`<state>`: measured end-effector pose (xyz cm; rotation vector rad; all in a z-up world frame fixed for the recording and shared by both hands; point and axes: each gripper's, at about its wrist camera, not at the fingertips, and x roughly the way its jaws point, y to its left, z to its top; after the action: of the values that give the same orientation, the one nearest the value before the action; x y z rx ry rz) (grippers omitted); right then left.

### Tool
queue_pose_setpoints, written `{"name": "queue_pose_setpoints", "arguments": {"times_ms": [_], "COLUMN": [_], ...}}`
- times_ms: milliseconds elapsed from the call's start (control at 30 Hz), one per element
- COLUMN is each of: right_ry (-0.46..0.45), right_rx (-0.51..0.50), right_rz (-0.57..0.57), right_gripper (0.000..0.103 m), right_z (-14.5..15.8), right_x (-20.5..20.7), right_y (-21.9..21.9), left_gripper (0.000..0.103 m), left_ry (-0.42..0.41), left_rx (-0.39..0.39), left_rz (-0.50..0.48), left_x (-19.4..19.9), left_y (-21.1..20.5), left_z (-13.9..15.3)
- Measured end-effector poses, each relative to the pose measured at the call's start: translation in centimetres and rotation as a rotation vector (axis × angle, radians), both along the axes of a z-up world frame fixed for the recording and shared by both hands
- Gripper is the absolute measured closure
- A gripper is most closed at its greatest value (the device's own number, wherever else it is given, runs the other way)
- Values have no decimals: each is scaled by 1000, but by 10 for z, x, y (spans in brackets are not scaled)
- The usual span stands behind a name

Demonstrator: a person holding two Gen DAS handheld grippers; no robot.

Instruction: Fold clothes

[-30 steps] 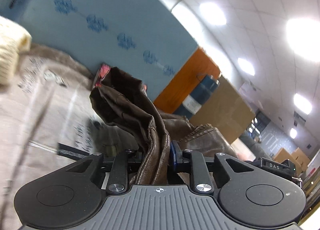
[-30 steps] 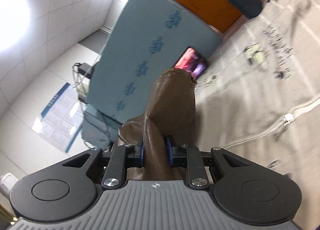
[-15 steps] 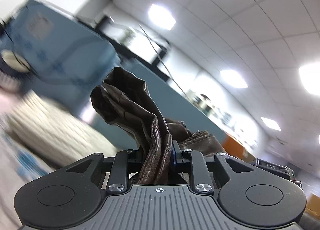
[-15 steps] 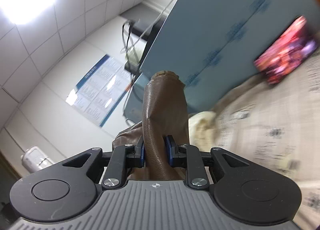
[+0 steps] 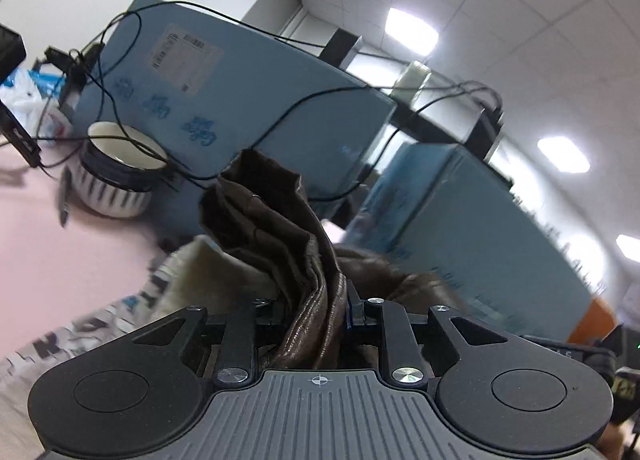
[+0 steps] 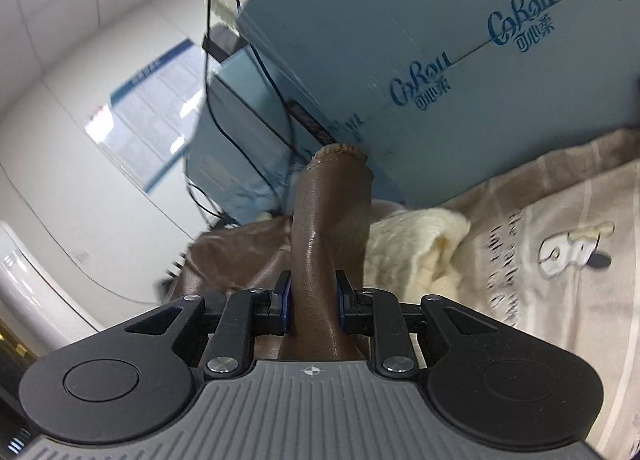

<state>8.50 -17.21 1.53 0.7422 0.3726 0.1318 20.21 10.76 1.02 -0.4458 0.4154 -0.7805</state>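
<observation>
Brown leather garment is clamped in both grippers. Left gripper: jaws closed on a bunched, wrinkled wad of it; the wad's long axis runs from the jaws forward and up, leaning left in the left wrist view, ending in a crumpled open edge. More of the same leather sags to the right behind the jaws. Right gripper: blue pads pinched on a smooth, narrow fold of the garment; that fold stands straight up out of the jaws along the gripper's pointing line, stitched hem at the top end. Rest of the leather drops off to the lower left of the right wrist view. Cream knit cloth lies just beside the fold on a beige printed sheet. Blue cartons stand behind, black cables draped over them. Striped bowl sits on a pink surface, well left of the wad.
</observation>
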Motion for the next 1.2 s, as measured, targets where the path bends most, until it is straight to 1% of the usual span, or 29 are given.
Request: {"name": "queue_pose_setpoints", "arguments": {"times_ms": [33,133,200,267,367,400,433,467,500,533,567,600,633,667,700,767,900,1000,1100,1133,1200], "right_ry": [10,44,53,43,47,48,50,54,55,53,50,48,46,43,37,28,9,23,24,17,4], "right_rx": [-21,-49,-62,-79,-103,-118,-142,-176,-206,-231,-251,-265,-281,-297,-314,-347,-382,-385,-395,-398,-393], "right_rz": [-13,-53,-68,-74,-81,-83,-88,-98,-103,-103,-100,-93,-84,-75,-66,-51,-22,-19,-5,3,11], "right_gripper": [84,76,74,72,68,67,61,53,49,44,37,33,27,24,23,19,15,14,13,12,9], "right_z": [-4,-18,-27,-31,-32,-32,-32,-31,-29,-28,-26,-24,-22,-20,-17,-12,-5,-3,1,4,10], "right_x": [3,10,12,12,10,9,9,11,10,8,6,3,1,-2,-5,-12,-36,-53,-78,-86,-102], "right_y": [-2,-9,-13,-13,-12,-11,-8,-4,0,3,4,5,6,6,7,9,12,18,26,28,30], "left_gripper": [82,82,82,82,79,75,65,57,40,29,25,18,12,10,7,5,1,0,0,0,0], "left_ry": [6,42,54,60,96,105,109,111,114,116,114,107,97,87,77,52,-25,-94,-113,-113,-106], "left_rx": [-3,8,46,82,76,69,66,66,65,63,61,60,55,47,41,30,23,32,44,36,-16], "left_rz": [2,30,50,72,99,107,120,136,154,174,191,206,223,244,262,289,323,352,367,360,285], "left_x": [3,14,17,17,18,18,16,15,13,11,8,5,2,-1,-4,-9,-17,-23,-37,-43,-61], "left_y": [3,8,7,3,5,7,8,9,10,11,12,14,17,19,22,26,29,27,22,22,22], "left_z": [-3,-10,-17,-20,-24,-25,-25,-24,-24,-22,-20,-18,-16,-14,-12,-9,-5,-4,6,10,18]}}
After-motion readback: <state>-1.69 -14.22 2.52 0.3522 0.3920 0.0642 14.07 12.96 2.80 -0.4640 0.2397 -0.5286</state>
